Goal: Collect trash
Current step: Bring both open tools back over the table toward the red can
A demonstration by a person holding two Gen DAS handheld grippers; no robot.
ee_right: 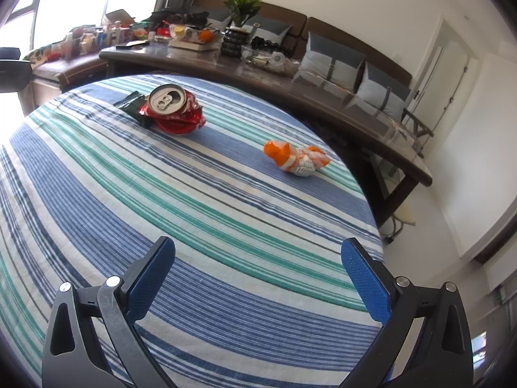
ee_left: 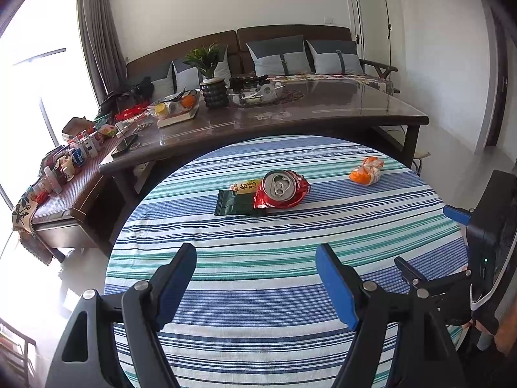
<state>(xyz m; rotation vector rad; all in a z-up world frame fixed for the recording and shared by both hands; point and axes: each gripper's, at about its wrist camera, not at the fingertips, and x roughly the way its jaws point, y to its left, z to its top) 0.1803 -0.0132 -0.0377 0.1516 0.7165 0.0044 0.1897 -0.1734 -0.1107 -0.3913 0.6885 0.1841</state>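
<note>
both tongs, left tongs (ee_left: pixel 255 255) and right tongs (ee_right: pixel 258 249), hung wide open and empty; the crushed can (ee_left: pixel 280 189) awaited the first approach.

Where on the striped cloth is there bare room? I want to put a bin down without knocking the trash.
Free: the wide near stretch of the striped cloth between both open grippers and the crushed can; also the strip between the can and the orange wrapper. Crowded: around the can, which lies against the dark green packet and yellow wrapper.
</note>
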